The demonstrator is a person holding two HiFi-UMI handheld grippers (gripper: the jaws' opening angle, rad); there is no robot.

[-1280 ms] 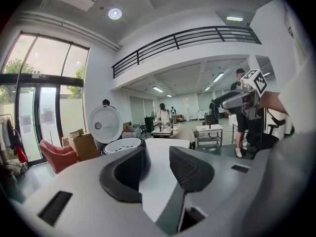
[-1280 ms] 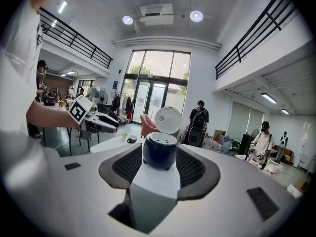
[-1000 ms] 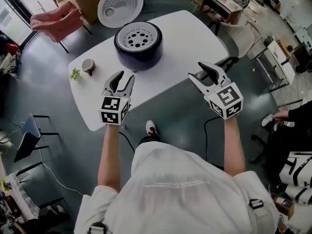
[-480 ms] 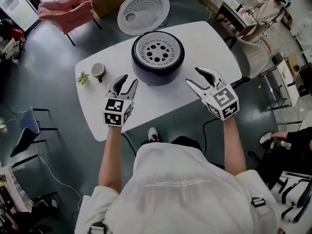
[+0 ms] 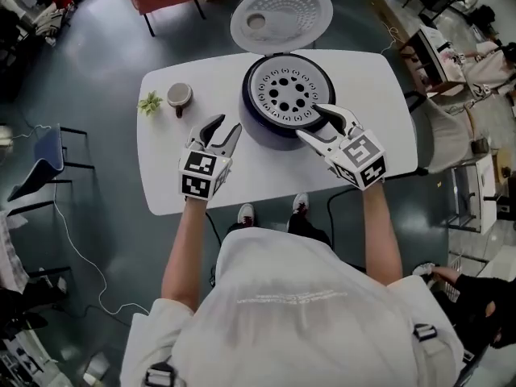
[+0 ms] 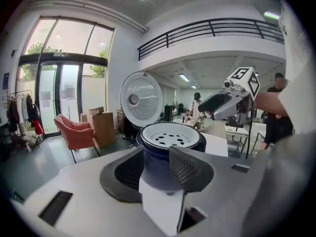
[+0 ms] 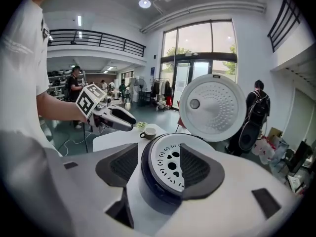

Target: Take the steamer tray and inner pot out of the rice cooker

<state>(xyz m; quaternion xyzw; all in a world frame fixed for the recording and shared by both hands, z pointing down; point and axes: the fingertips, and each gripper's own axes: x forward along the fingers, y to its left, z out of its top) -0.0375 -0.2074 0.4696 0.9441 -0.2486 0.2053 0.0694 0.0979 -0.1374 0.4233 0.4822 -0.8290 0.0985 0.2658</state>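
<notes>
Rice cooker (image 5: 274, 135) stands open on the white table (image 5: 161, 184), lid (image 5: 282, 14) flipped up behind it. Perforated steamer tray (image 5: 290, 95) sits in the cooker's top; the inner pot is hidden under it. Right gripper (image 5: 309, 121) is at the cooker's right rim, jaws just been opening, now wide apart, rim between the tips, nothing pinched. Left gripper (image 5: 227, 124) hangs over the table just left of the cooker, jaws apart, empty. Cup (image 5: 179, 96) and small plant (image 5: 150, 102) sit further left.

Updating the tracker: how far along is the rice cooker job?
Done: lid open. In hand: right gripper, jaws just opened wider and empty, is at the tray edge; left gripper open beside the cooker. To do: tray sits in the cooker; pot not visible, nothing out.
</notes>
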